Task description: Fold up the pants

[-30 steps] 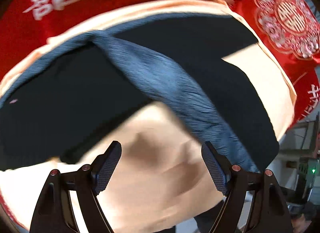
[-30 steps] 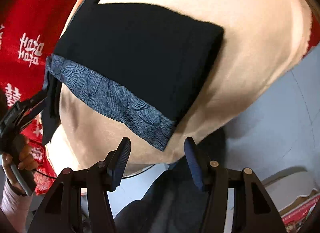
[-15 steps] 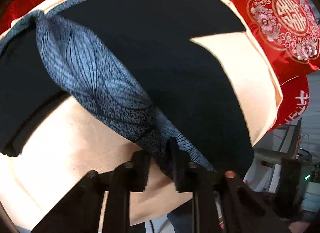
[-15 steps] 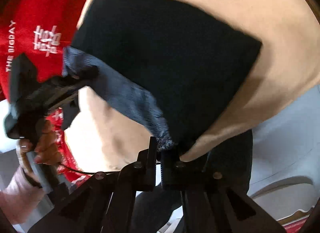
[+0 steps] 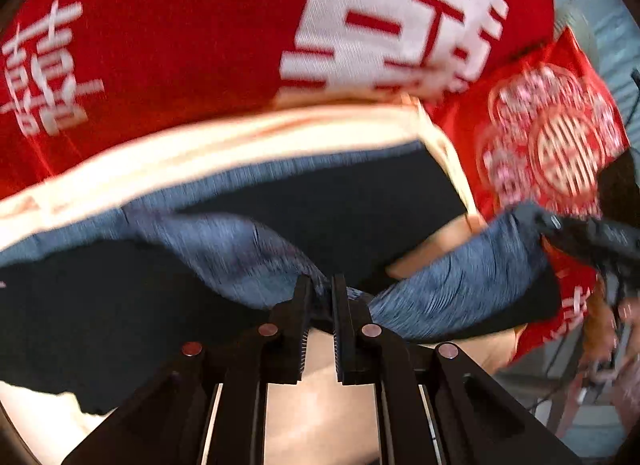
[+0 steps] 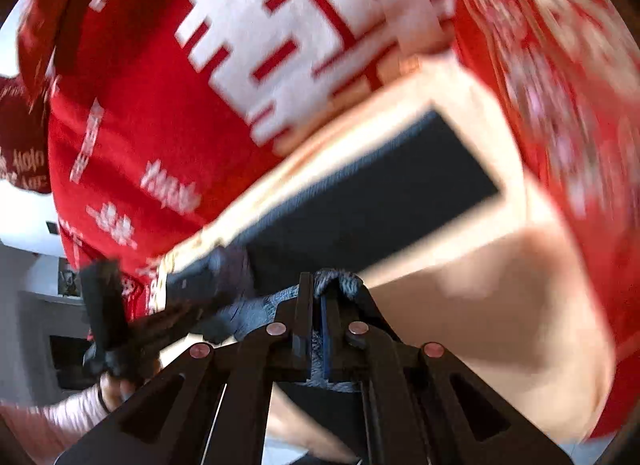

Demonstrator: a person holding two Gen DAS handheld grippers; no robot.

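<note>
The dark navy pants [image 5: 352,201] with a blue patterned band [image 5: 452,285] lie on a cream cloth [image 5: 240,137]. My left gripper [image 5: 320,289] is shut on the patterned band, which is lifted off the cloth. My right gripper [image 6: 318,289] is shut on the other end of the same band [image 6: 336,281]. The right gripper also shows at the right of the left wrist view [image 5: 592,233], holding the band's far end. The left gripper shows at the left of the right wrist view [image 6: 108,305]. The pants [image 6: 360,193] stretch away toward the red bedding. Both views are motion-blurred.
Red bedding with white characters [image 5: 200,25] lies beyond the cream cloth. A red embroidered pillow [image 5: 552,137] sits at the right. The cream cloth [image 6: 500,285] spreads under the right gripper. Room furniture [image 6: 40,305] shows at the left edge.
Both grippers closed on the patterned band and have lifted it. They now carry it forward toward the red bedding, and the views tilted up.
</note>
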